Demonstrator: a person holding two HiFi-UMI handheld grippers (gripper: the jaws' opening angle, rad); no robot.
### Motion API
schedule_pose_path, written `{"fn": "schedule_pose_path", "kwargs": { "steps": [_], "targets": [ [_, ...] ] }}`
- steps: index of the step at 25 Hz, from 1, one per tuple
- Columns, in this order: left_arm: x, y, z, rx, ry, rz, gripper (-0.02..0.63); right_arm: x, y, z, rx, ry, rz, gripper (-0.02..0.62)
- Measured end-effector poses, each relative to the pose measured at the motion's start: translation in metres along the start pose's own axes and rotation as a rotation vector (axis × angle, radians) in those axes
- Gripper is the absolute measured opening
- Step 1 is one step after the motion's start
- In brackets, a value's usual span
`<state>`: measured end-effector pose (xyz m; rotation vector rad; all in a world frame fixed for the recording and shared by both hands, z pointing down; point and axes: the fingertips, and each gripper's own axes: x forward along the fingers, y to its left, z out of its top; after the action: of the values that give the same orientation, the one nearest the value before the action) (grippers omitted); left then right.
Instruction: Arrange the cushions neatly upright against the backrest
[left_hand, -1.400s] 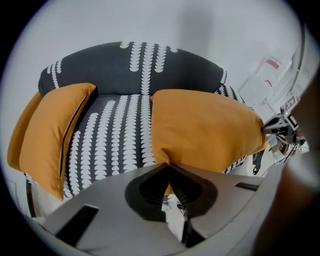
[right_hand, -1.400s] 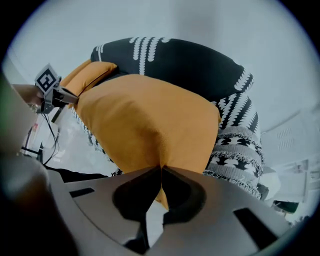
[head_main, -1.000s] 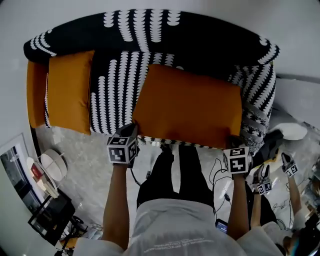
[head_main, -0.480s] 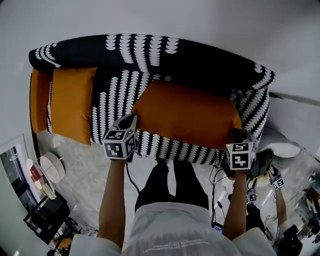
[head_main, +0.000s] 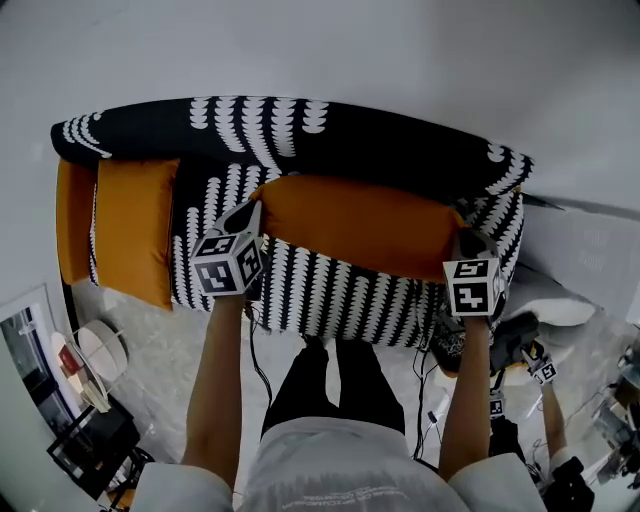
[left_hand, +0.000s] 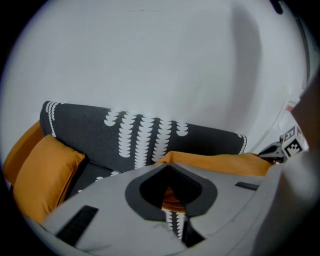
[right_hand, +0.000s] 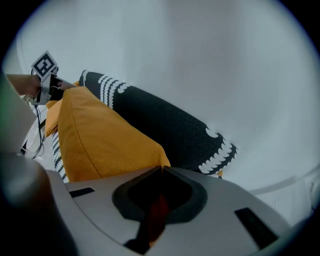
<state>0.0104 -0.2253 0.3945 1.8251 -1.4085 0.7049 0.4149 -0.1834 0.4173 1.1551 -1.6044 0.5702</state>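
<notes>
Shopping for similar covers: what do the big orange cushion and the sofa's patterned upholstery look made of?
Big orange cushion: apparently matte woven cloth; fine grain and sewn edge show. Sofa upholstery: matte dark textile with a flecked weave; whether its white marks are printed or woven in is unclear.
</notes>
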Motion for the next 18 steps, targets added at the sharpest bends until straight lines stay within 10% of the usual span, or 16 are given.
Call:
{"fn": "schedule_pose_path", "kwargs": {
  "steps": [18],
  "targets": [
    [0.103,-0.009,0.051,0.061,-0.039,-0.004,0.031,0.076,-0.057,0.052,0.066,-0.111,-0.066,0.012]
  ]
}}
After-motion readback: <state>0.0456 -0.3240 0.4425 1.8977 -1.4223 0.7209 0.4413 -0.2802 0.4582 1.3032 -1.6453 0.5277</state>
